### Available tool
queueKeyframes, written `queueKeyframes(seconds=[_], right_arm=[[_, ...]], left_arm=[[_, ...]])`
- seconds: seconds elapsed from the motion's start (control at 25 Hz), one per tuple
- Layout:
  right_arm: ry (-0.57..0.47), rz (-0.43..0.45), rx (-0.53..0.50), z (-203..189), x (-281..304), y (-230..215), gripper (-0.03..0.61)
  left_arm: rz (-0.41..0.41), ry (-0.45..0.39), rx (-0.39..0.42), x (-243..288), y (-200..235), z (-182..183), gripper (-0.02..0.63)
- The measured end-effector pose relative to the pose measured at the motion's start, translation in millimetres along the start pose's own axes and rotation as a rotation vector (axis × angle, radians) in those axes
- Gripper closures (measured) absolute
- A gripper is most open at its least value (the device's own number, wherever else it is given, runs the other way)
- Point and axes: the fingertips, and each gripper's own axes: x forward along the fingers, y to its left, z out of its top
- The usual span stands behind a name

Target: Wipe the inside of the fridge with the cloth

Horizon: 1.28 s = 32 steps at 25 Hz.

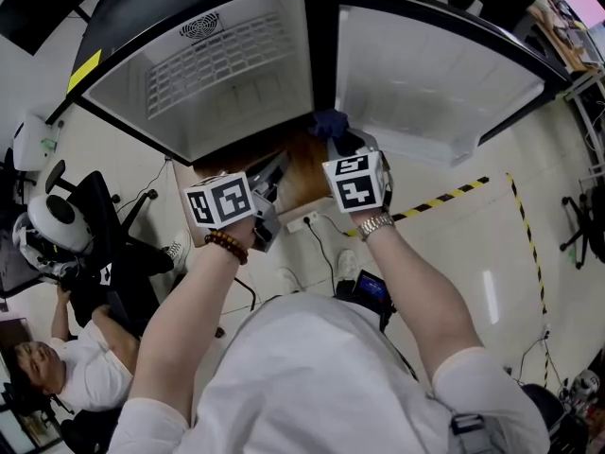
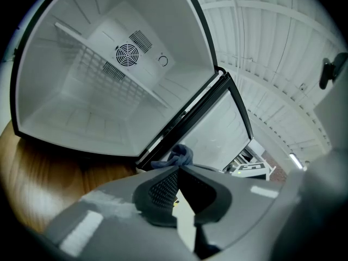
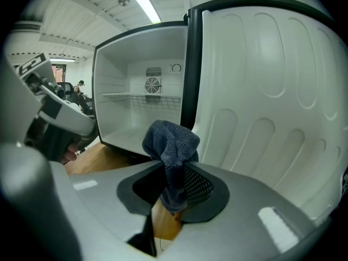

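- We see the right claw [image 3: 173, 193] closed on the cloth [image 3: 171, 143]. Its mesh-textured dark pads pinch the lower part of the fabric.
- The cloth is a dark blue, nubby terry piece. It bunches into a rounded lump that rises above the claw's tips, with a short tail hanging down between the pads.
- Ahead of this claw and to its left, the fridge [image 3: 117, 86] stands open. It is a boxy cavity of smooth white plastic edged by a black frame.
- On the fridge's back wall we make out a round fan grille [image 3: 152, 85]. A thin wire shelf [image 3: 138, 97] crosses the cavity just below it.
- Ahead and to the right of the right claw is the open door [image 3: 266, 102]. Its glossy white liner is moulded into long, round-ended raised panels.
- Below the right claw, and under the fridge, lies the counter [image 3: 89, 159] of warm, grained wood.
- The cloth sits in front of the black edge where door and cavity meet; we cannot tell whether it touches it.
- The left claw [image 2: 176, 192] has its jaws pressed together with nothing between them. Its mesh pad shows at the seam.
- Just past the left claw's tips we see the blue cloth, with the white cavity above it and to the left.
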Motion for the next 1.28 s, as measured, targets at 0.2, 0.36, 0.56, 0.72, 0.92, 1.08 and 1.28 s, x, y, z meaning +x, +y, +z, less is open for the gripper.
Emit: queueKeyframes(seconds=[0.2, 0.36, 0.56, 0.72, 0.92, 1.08, 1.28], right_arm=[[0.045, 0.001, 0.019, -25.6, 1.1, 1.9, 0.495], [0.079, -0.014, 0.034, -45.5, 1.5, -4.7, 0.495], [0.112, -0.049, 0.027, -64.8, 3.5, -22.4, 0.495], [0.145, -0.088, 0.038, -83.6, 0.7, -41.5, 0.495], [0.163, -0.133, 0.05, -96.1, -5.7, -61.2, 0.495], [0.174, -0.163, 0.058, -105.5, -13.2, -75.6, 0.495], [0.207, -0.208, 0.081, -123.6, -24.5, -97.6, 0.495]], left_arm=[[0.002, 0.022, 0.005, 0.3, -1.3, -5.6, 0.611], [0.003, 0.033, 0.011, 0.6, -3.1, -9.1, 0.611], [0.0, 0.05, 0.014, 4.1, -5.8, -16.2, 0.611], [-0.007, 0.061, 0.017, 8.3, -10.2, -21.3, 0.611], [-0.009, 0.074, 0.021, 12.3, -11.8, -26.0, 0.611], [-0.021, 0.08, 0.025, 17.0, -19.8, -28.1, 0.611], [-0.04, 0.093, 0.034, 25.7, -28.4, -31.4, 0.611]])
